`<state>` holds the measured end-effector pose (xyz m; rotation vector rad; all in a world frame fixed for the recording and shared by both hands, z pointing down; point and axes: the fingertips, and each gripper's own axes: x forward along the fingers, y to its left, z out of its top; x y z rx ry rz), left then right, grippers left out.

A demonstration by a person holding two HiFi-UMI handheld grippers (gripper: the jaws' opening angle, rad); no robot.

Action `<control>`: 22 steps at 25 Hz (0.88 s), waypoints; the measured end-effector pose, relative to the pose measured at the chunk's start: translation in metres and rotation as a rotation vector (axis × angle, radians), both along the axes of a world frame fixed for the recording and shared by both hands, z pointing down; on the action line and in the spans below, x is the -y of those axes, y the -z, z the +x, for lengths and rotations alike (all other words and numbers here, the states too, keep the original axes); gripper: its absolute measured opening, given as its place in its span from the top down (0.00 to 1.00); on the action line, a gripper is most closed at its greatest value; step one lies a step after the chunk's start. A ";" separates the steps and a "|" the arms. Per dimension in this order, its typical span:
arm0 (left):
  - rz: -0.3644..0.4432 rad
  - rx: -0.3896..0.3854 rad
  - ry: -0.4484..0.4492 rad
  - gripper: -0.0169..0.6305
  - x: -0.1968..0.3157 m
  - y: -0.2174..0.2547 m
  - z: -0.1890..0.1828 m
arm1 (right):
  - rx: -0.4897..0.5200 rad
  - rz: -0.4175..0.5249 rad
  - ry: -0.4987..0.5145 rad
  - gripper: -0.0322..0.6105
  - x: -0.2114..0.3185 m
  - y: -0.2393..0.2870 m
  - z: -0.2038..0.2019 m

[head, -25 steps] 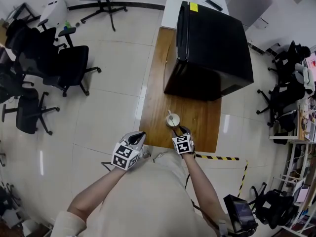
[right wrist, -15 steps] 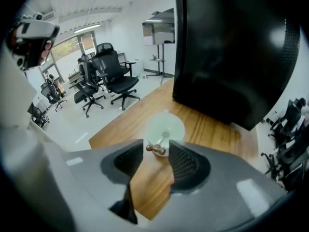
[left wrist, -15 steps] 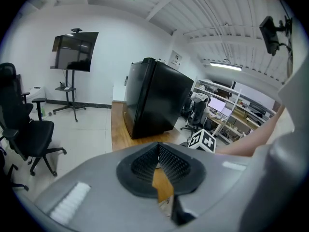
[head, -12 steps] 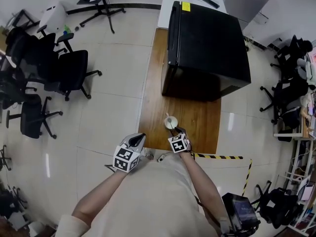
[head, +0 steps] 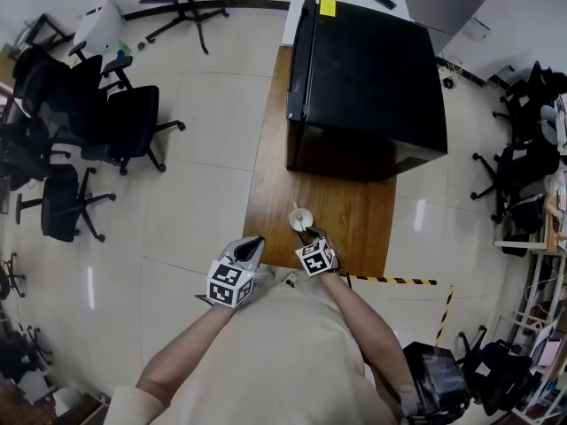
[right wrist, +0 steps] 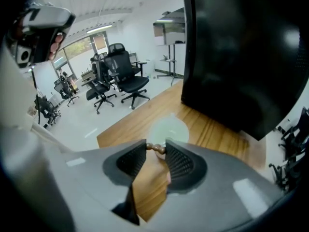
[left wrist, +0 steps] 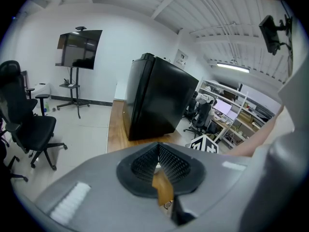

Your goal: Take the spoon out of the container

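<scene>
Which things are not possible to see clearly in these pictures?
- Spoon bowl: hidden inside the tiny container, head view.
- Spoon handle: the right gripper view shows only its brown end between the jaws of the right gripper, which have just been closing; whether they press it yet is unclear.
- Container's near side: the same jaws cover it in that view.
</scene>
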<state>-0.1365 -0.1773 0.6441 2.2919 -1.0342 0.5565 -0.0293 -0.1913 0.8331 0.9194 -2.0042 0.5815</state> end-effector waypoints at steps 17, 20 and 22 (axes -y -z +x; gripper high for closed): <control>0.007 -0.010 -0.021 0.97 0.016 -0.001 0.072 | 0.246 0.139 -0.036 0.76 0.003 0.124 0.093; 0.015 -0.005 -0.025 0.97 0.019 0.001 0.081 | 0.195 0.135 -0.026 0.76 0.010 0.101 0.116; 0.027 0.004 -0.025 0.97 0.023 0.001 0.087 | 0.158 0.131 -0.019 0.76 0.021 0.078 0.131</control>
